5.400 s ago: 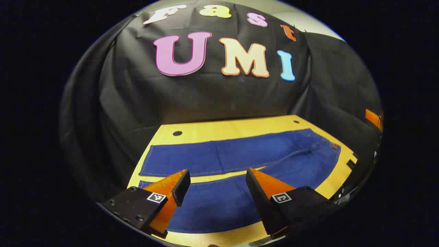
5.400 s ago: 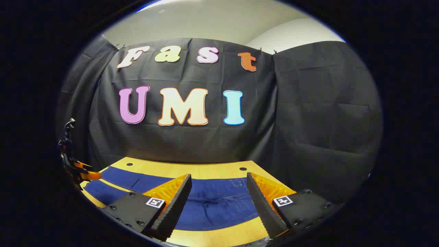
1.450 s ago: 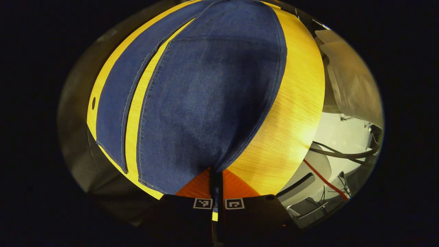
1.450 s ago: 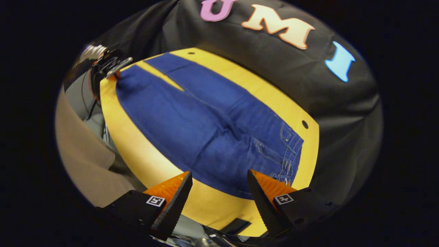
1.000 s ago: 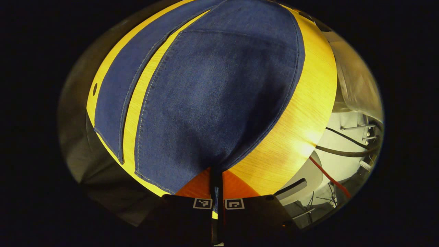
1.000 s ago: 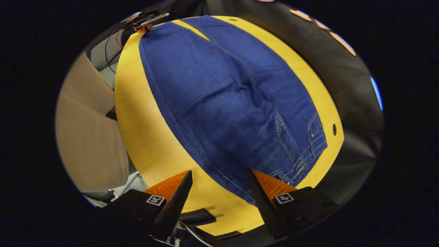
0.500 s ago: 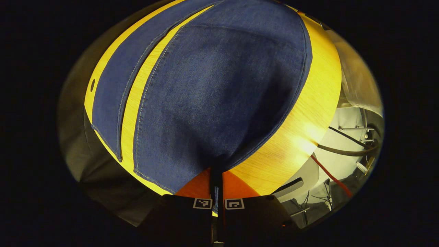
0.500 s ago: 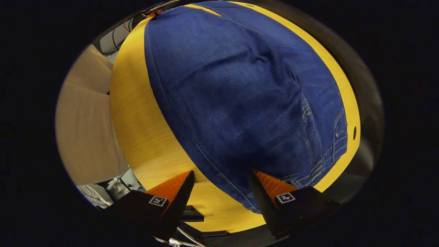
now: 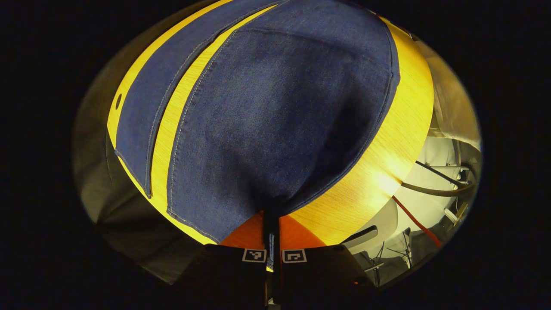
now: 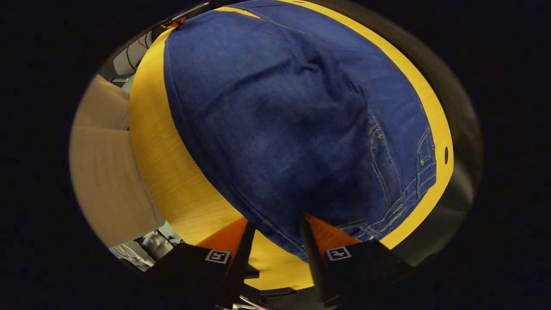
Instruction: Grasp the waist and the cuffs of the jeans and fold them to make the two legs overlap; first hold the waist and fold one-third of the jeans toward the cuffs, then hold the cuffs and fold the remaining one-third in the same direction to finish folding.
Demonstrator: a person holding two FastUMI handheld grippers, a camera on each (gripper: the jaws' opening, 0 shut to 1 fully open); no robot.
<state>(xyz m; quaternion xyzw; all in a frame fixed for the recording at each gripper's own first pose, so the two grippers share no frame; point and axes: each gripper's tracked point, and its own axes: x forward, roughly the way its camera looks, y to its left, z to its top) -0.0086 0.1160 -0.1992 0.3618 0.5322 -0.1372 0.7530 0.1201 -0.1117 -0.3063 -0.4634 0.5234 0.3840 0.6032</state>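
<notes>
Denim, the dark blue jeans (image 9: 275,116) lay flat on the yellow wooden table (image 9: 387,142). My left gripper (image 9: 272,224) pinched the near cuff; my right gripper (image 10: 275,241) straddled the waist corner, jaws part-closed, needing full closure before lifting both together.

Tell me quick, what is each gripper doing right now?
Left gripper: closed on the near leg's cuff of the blue denim jeans.
Right gripper: open, fingers astride the jeans' waist corner.
</notes>
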